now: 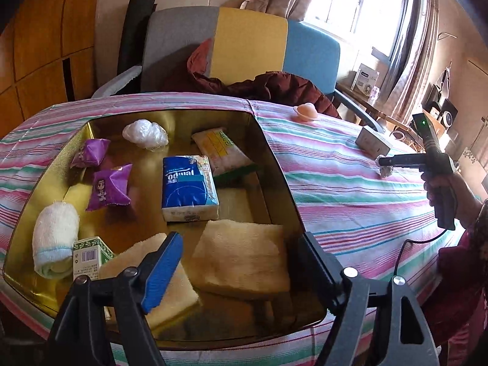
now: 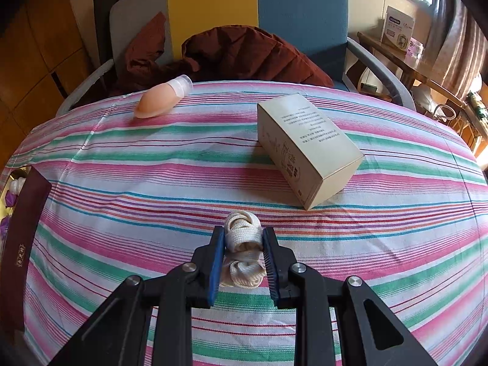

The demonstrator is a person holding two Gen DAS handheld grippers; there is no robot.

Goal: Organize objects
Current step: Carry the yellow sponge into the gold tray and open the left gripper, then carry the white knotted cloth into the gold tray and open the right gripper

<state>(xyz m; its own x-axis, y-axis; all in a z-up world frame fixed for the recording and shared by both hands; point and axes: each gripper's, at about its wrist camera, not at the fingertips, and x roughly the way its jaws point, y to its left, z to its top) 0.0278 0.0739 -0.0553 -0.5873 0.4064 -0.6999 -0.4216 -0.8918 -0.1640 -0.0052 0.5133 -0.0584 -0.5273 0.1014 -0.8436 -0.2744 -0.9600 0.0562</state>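
Note:
In the left wrist view a gold tin (image 1: 274, 152) sits on the striped tablecloth. It holds a blue tissue pack (image 1: 189, 187), two purple snack packets (image 1: 111, 187), a white bag ball (image 1: 145, 132), a noodle packet (image 1: 221, 149), a rolled towel (image 1: 55, 239), a small green box (image 1: 90, 256) and two yellow cloths (image 1: 244, 259). My left gripper (image 1: 239, 241) hangs open over the tin's near end, above the cloths. My right gripper (image 2: 243, 236) is shut on a white rope bundle (image 2: 242, 231) resting on the tablecloth; it also shows as the right gripper (image 1: 385, 162) in the left wrist view.
A cardboard box (image 2: 305, 149) lies just beyond the rope bundle, and a peach silicone piece (image 2: 158, 100) lies near the table's far edge. The tin's dark wall (image 2: 24, 228) stands at the left. A chair (image 2: 213, 9) with a dark red jacket (image 2: 244, 55) stands behind the table.

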